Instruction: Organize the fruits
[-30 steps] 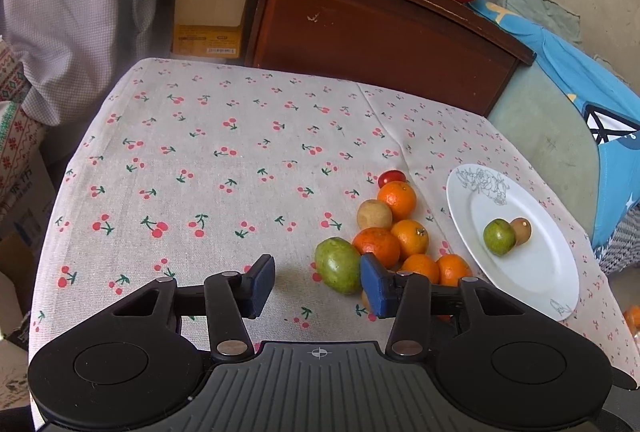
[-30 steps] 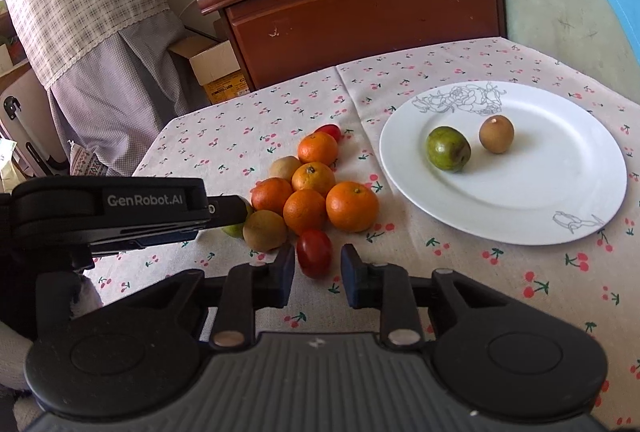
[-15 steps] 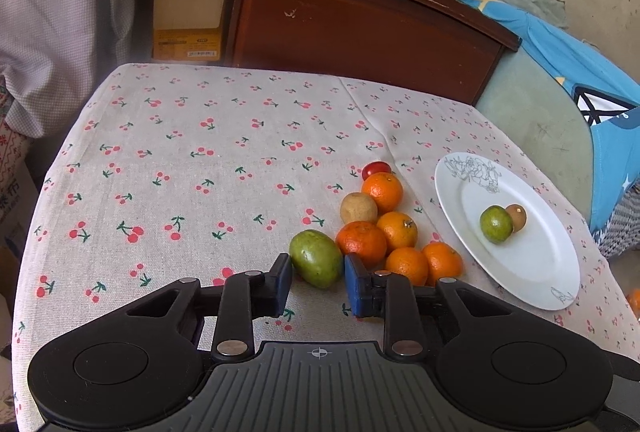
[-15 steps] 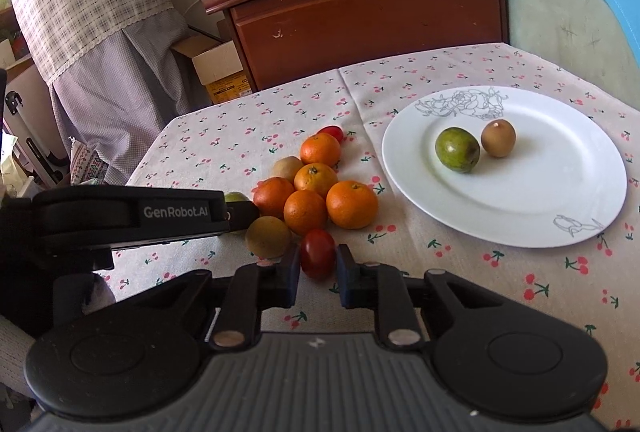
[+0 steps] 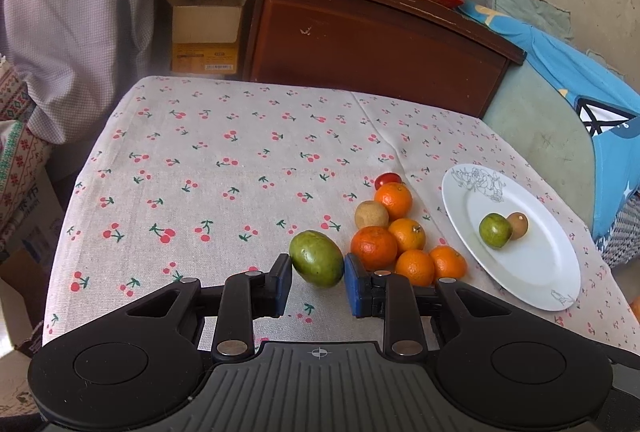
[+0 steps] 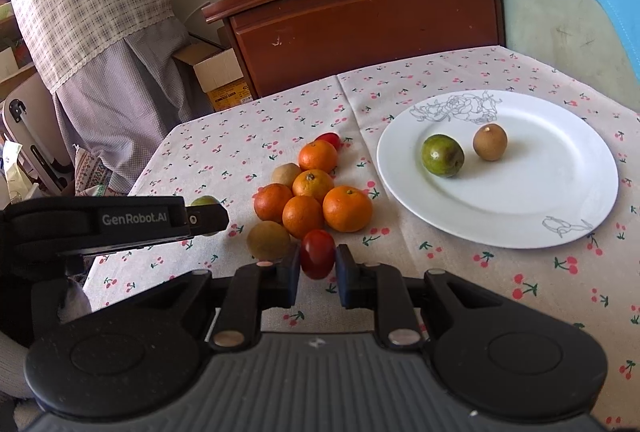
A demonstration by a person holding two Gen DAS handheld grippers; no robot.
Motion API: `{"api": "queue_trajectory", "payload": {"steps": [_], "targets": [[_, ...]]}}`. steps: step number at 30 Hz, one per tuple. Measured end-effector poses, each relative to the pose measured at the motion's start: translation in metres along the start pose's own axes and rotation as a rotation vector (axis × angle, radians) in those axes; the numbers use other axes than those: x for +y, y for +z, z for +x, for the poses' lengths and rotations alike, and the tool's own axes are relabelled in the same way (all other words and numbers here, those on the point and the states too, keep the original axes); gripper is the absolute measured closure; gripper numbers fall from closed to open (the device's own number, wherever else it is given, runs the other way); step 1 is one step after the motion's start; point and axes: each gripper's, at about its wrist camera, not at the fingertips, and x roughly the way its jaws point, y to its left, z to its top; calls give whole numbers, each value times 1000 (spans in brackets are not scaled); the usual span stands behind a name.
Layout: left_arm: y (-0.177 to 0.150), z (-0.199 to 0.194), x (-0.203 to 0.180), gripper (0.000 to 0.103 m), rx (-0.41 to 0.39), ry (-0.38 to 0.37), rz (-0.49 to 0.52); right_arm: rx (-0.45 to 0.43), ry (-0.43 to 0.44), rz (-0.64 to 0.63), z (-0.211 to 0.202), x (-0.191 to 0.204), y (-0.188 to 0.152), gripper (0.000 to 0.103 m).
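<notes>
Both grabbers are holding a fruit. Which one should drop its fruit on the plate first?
Probably the right hand-held gripper. It is shut on the red tomato, and the white plate lies just ahead on its own side. The left hand-held gripper grips the green fruit with the oranges between it and the plate.

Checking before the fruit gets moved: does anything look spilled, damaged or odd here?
Nothing stands out. Loose fruit sits clustered on the tablecloth, two pieces on the plate, none visibly damaged.

green fruit (image 6: 205, 200) mostly hidden behind left gripper (image 6: 208, 220); small tomato (image 6: 329, 140) half behind orange (image 6: 318, 155)
</notes>
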Motion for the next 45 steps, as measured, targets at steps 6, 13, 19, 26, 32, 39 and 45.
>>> {"api": "queue_trajectory", "payload": {"steps": [6,13,19,26,32,39,45], "targets": [[5,-10,-3,77,-29,-5,-3,-34,0,18,-11,-3,7,84],[14,-20,-22,77,-67,-51,9,-119,-37,59,-32,-19,23,84],[18,-18,-51,77,-82,-120,56,-169,-118,134,-45,-48,31,84],[11,-3,-81,77,-54,-180,98,-172,-194,226,-49,-79,29,84],[5,9,-100,77,-24,-216,126,-157,-215,284,-48,-98,22,84],[-2,22,-110,77,14,-218,141,-142,-217,340,-47,-111,18,80],[-7,13,-120,76,76,-289,231,-131,-166,434,-51,-132,15,80]]}}
